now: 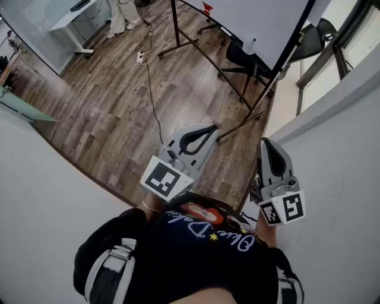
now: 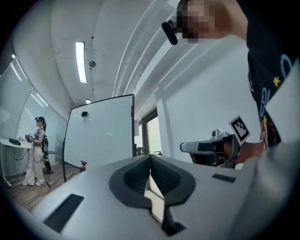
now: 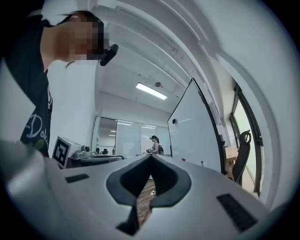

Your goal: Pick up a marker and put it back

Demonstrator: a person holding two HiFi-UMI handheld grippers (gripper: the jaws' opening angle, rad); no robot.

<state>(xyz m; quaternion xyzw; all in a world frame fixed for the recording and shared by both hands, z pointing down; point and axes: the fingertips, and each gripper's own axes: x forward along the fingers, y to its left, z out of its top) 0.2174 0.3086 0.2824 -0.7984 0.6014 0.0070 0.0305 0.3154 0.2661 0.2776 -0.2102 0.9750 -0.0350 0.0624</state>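
A whiteboard [image 1: 249, 24] on a wheeled stand is at the top right of the head view. On its tray stand a small white marker with a blue cap [image 1: 254, 43] and a red item [image 1: 206, 8]. Both grippers are held in the air close to the person's chest, far from the board. My left gripper [image 1: 214, 127] is shut with nothing in it, and its pads meet in its own view [image 2: 150, 156]. My right gripper [image 1: 265, 141] is also shut and empty [image 3: 151, 156]. The right gripper view shows the board [image 3: 194, 131] and the marker [image 3: 202, 162] far ahead.
A black office chair [image 1: 249, 59] stands behind the board. A cable [image 1: 151, 89] runs across the wood floor to a power strip [image 1: 141, 56]. A white wall [image 1: 338, 154] is close on the right. Another person [image 2: 36, 150] stands by a desk [image 1: 71, 18].
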